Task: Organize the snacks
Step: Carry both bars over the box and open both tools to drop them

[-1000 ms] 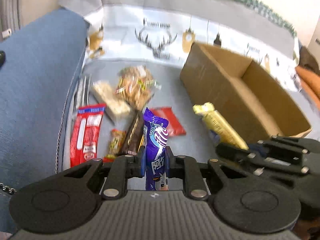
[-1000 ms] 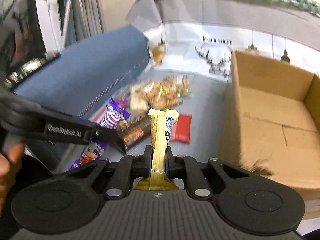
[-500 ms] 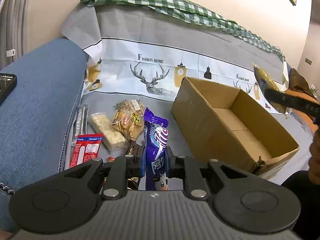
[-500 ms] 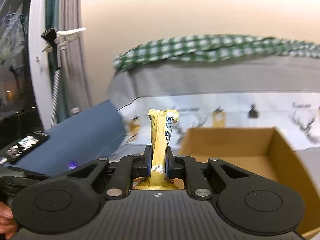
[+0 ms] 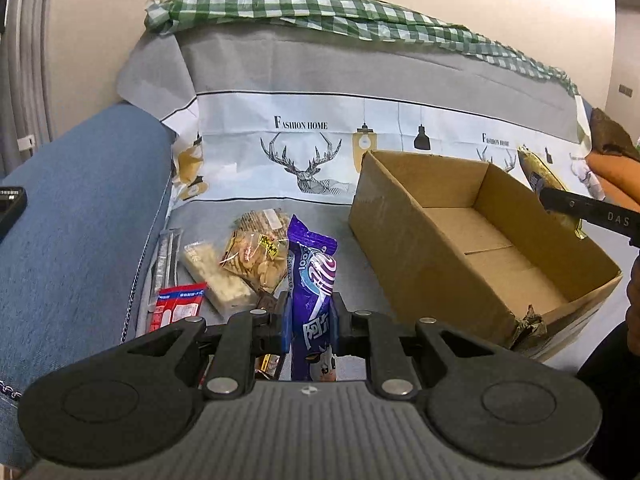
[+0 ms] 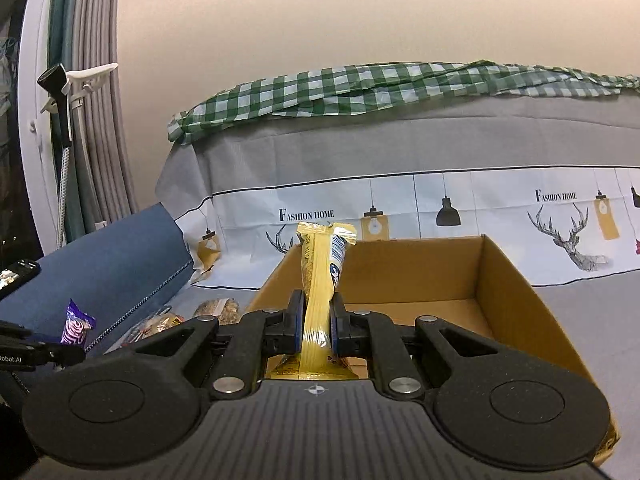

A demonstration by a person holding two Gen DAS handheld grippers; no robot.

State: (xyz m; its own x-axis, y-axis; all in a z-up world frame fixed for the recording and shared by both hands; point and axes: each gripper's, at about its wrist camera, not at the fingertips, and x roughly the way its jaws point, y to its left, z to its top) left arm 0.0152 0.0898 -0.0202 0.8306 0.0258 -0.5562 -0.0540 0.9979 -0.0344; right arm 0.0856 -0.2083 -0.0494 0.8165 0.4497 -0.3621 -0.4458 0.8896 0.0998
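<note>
**Carrying two snack packets to the cardboard box**

The right gripper (image 6: 316, 330) is holding a yellow snack packet (image 6: 320, 280), its fingers (image 6: 294, 326) clamped on the packet's lower half so that the wrapper is standing upright above the open cardboard box (image 6: 516, 292). The left gripper (image 5: 310, 322) is gripping a purple snack packet (image 5: 310, 280) the same way, fingers pressed on its middle, over the sofa seat (image 5: 216, 210) beside the box. The box is looking empty.

To do this step well, the right gripper should probably be tipping forward over the box floor, not its near wall, and getting low before letting go, since a light, long wrapper could catch on the rim and slide out. Laying it along one wall would be leaving room for the rest. The left gripper is best waiting just outside the box's left wall to avoid the two tools meeting.

Several snacks are lying on the seat beside the blue armrest (image 5: 80, 220): a peanut bag (image 5: 256, 258), a white bar (image 5: 216, 278) and a red packet (image 5: 176, 306).
</note>
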